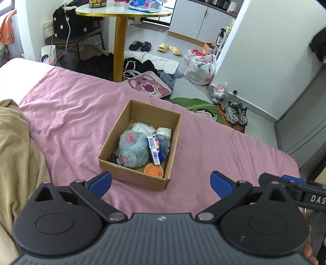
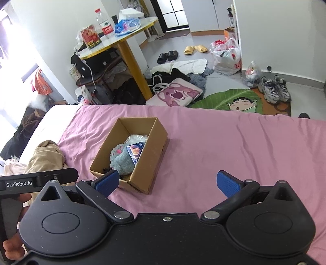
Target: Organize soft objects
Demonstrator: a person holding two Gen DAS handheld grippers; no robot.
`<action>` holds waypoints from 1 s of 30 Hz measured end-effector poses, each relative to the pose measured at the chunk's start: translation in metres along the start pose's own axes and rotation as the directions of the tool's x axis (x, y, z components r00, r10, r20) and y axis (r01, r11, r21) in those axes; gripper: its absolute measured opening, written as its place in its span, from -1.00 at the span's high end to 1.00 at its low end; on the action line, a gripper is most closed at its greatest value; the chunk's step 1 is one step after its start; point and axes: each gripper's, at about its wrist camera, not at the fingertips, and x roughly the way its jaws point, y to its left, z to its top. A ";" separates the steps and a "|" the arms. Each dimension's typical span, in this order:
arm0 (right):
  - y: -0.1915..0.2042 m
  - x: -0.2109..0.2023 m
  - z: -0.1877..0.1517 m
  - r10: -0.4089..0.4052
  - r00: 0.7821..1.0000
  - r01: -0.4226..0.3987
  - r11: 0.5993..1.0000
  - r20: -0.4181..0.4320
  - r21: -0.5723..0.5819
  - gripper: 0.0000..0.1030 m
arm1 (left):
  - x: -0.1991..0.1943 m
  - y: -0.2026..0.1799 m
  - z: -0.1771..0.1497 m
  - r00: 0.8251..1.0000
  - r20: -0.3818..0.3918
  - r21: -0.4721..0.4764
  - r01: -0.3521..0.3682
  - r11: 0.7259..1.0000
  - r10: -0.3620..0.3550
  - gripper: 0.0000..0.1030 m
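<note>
A cardboard box [image 1: 130,177] [image 2: 156,142] sits on the pink bed sheet [image 1: 71,114] [image 2: 224,142]. Inside lie a grey-blue plush toy [image 1: 132,150] [image 2: 122,161], a blue snack packet [image 1: 155,149] [image 2: 135,152], an orange round item [image 1: 153,169] and white soft bundles [image 1: 142,127]. My left gripper [image 1: 161,183] hovers open just in front of the box, nothing between its fingers. My right gripper [image 2: 168,183] is open too, to the right of the box, its left fingertip [image 2: 108,181] overlapping the box's near corner in view.
A beige garment [image 1: 18,152] [image 2: 46,159] lies on the bed to the left. Beyond the bed's far edge stand a round yellow-legged table [image 1: 122,12] [image 2: 122,34], a pink bear bag [image 1: 148,86] [image 2: 175,93], clothes, slippers, plastic bags and sneakers [image 1: 235,111] on the floor.
</note>
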 end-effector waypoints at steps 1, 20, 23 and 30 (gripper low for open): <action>-0.001 -0.005 -0.002 -0.003 1.000 0.003 1.000 0.007 0.000 -1.00 | -0.004 -0.002 -0.002 1.000 0.004 0.008 0.000 1.000 0.000 -0.98; -0.009 -0.097 -0.032 -0.040 0.993 0.038 0.999 0.115 0.012 -1.00 | -0.079 -0.023 -0.036 0.995 0.095 0.097 0.033 0.995 -0.042 -0.98; -0.009 -0.107 -0.040 -0.049 0.991 0.047 0.999 0.126 0.015 -1.00 | -0.090 -0.025 -0.044 0.993 0.109 0.109 0.035 0.993 -0.047 -0.98; -0.005 -0.137 -0.059 -0.048 0.984 0.047 0.999 0.170 0.010 -1.00 | -0.117 -0.024 -0.063 0.986 0.151 0.118 0.045 0.992 -0.063 -0.98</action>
